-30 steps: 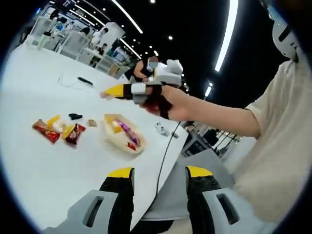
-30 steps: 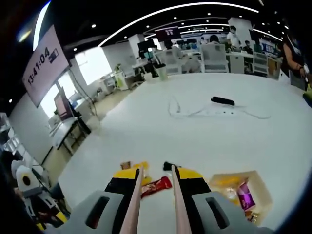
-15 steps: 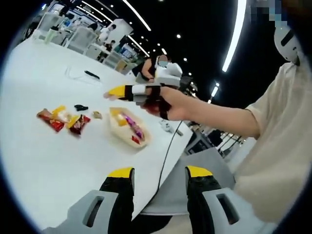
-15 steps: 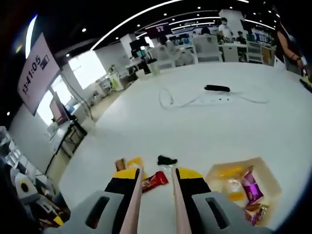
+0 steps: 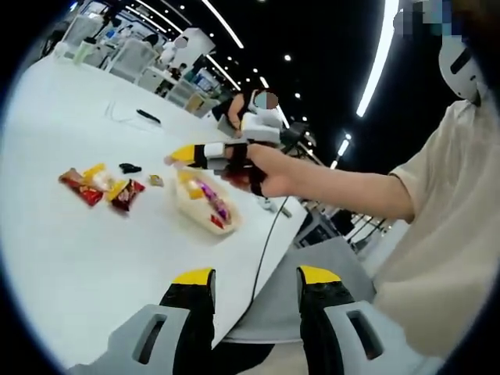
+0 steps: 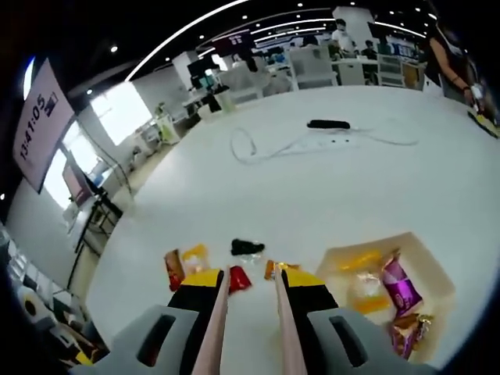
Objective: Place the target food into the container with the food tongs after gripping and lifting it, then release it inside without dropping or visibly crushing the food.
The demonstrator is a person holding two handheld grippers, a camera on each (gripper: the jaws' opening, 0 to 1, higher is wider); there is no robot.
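In the left gripper view, the left hand-held gripper hangs off the near edge of the white table, jaws wide apart and holding nothing. Farther out, the right hand-held gripper hovers above the beige container, which has wrapped snacks in it; more snack packets lie to its left. In the right gripper view, the right hand-held gripper clasps pale food tongs, narrow gap between them, over the packets. The container sits right.
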